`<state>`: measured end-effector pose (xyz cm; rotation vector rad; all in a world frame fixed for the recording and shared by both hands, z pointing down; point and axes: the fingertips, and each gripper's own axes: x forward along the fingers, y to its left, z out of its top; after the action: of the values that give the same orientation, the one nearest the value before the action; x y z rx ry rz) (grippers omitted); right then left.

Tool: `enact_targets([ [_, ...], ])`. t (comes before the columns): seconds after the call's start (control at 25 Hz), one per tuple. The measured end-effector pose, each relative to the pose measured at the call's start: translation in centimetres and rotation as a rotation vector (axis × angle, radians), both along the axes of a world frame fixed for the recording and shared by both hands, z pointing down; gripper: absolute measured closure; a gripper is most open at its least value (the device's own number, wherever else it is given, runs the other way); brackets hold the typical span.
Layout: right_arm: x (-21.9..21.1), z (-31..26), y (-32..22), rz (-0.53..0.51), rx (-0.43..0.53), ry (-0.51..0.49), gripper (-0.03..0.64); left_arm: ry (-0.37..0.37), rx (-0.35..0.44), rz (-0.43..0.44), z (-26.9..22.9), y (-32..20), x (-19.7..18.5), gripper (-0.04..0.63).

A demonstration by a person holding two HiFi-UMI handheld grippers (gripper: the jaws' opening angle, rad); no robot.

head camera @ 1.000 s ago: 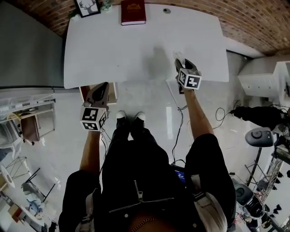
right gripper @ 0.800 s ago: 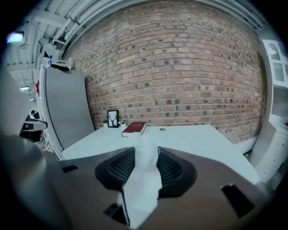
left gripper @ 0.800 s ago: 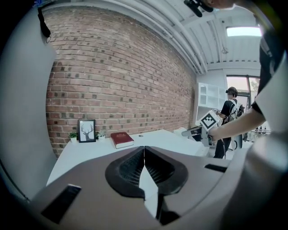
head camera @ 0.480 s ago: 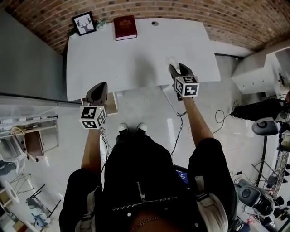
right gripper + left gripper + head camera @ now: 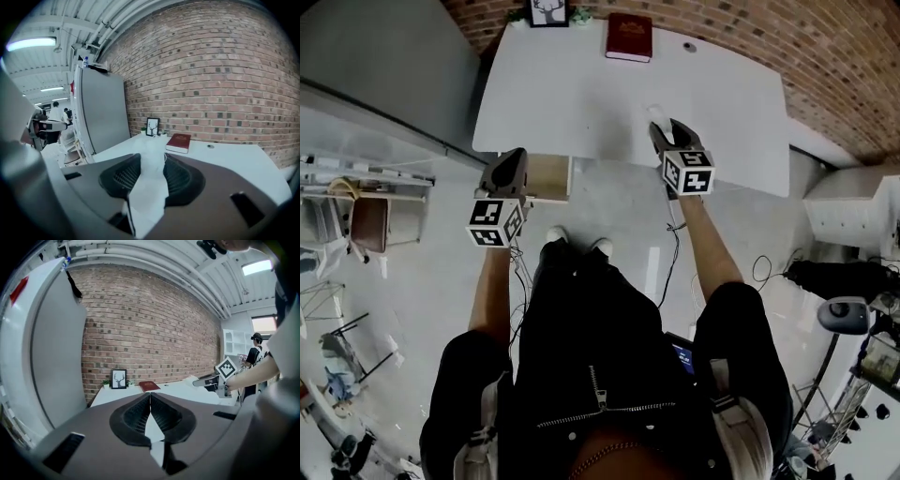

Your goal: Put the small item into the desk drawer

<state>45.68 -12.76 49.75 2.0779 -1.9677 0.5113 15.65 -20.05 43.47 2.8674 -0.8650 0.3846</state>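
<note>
My right gripper (image 5: 664,131) hovers over the front edge of the white desk (image 5: 581,103), shut on a small white item (image 5: 655,114). In the right gripper view the white item (image 5: 151,174) fills the gap between the jaws of the right gripper (image 5: 152,157) and sticks out past their tips. The left gripper (image 5: 514,157) is at the desk's front left corner, right beside the open wooden drawer (image 5: 549,178). Seen in its own view, the left gripper (image 5: 150,399) is shut with nothing in it.
A red book (image 5: 629,37) and a framed deer picture (image 5: 548,9) stand at the desk's far edge by the brick wall. A tall grey cabinet (image 5: 384,56) is left of the desk. Cables (image 5: 670,253) trail on the floor near the person's shoes (image 5: 577,242).
The head view has swung, so the desk sits further right and higher. Both grippers keep much the same places at the desk's front edge, the right one still holding the white item.
</note>
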Motion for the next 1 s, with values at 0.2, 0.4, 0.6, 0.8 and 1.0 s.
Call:
enact_targets([
  [0.2, -8.1, -0.1, -5.3, -0.176, 0.014, -0.013, 0.464, 0.010, -0.004, -0.140, 0.3, -1.2, -6.9, 0.574],
  [0.4, -14.5, -0.9, -9.9, -0.293, 0.027, -0.020, 0.463, 0.013, -0.003, -0.240, 0.1, -3.1, -12.7, 0.574],
  [0.6, -20.0, -0.8, -12.5, -0.406, 0.022, -0.023, 0.463, 0.021, -0.041, -0.320, 1.3, -3.7, -17.2, 0.574],
  [0.8, -23.3, -0.3, -14.5, -0.459, 0.015, -0.025, 0.463, 0.020, -0.061, -0.326, 2.4, -5.2, -18.9, 0.574],
  [1.0, -26.8, 1.6, -14.4, -0.538, -0.022, -0.035, 0.463, 0.011, -0.094, -0.320, 4.3, -5.8, -19.4, 0.574],
])
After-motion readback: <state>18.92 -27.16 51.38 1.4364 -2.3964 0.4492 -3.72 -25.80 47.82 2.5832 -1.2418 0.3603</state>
